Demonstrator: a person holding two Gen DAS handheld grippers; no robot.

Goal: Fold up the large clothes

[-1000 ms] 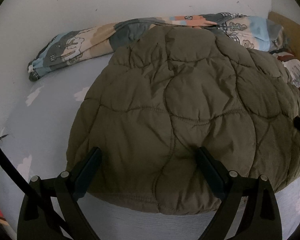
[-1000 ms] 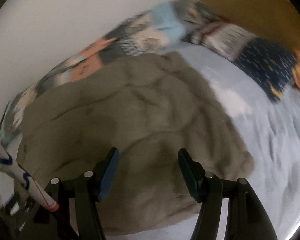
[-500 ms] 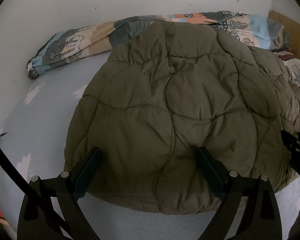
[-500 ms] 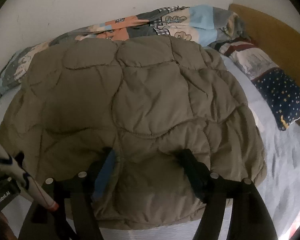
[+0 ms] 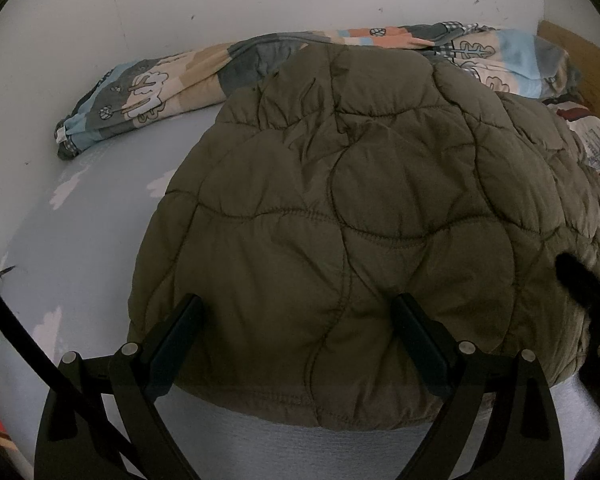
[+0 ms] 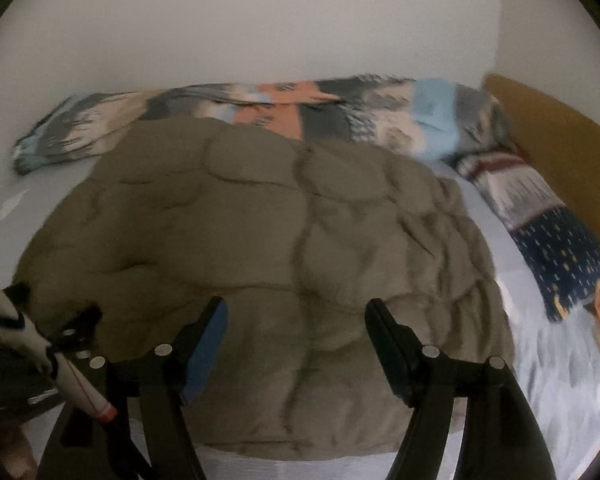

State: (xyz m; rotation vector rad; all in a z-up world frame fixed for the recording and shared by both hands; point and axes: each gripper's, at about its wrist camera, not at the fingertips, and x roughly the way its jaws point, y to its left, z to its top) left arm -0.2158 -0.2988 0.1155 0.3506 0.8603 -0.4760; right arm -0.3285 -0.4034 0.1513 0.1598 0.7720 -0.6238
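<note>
while flat on the bed (image 5: 80, 240), quilted jacket (image 5: 360, 220) beneath both spread, empty grippers (image 5: 300, 316) (image 6: 296, 320)

- In the right wrist view, the right gripper (image 6: 296, 340) is pulling back and rising; half a second ago its spread fingers were pressed into the jacket (image 6: 260, 248), and now they are standing clear above its near edge.
- That view is blurring with motion again, and more wall is showing above the quilt (image 6: 284, 116).
- In the left wrist view, the right gripper's dark tip (image 5: 580, 280) is sitting a little higher at the right border than half a second ago.
- The jacket (image 5: 340, 220) is appearing slightly nearer and lower in the left view, with more of the quilt (image 5: 148, 88) showing behind it.
</note>
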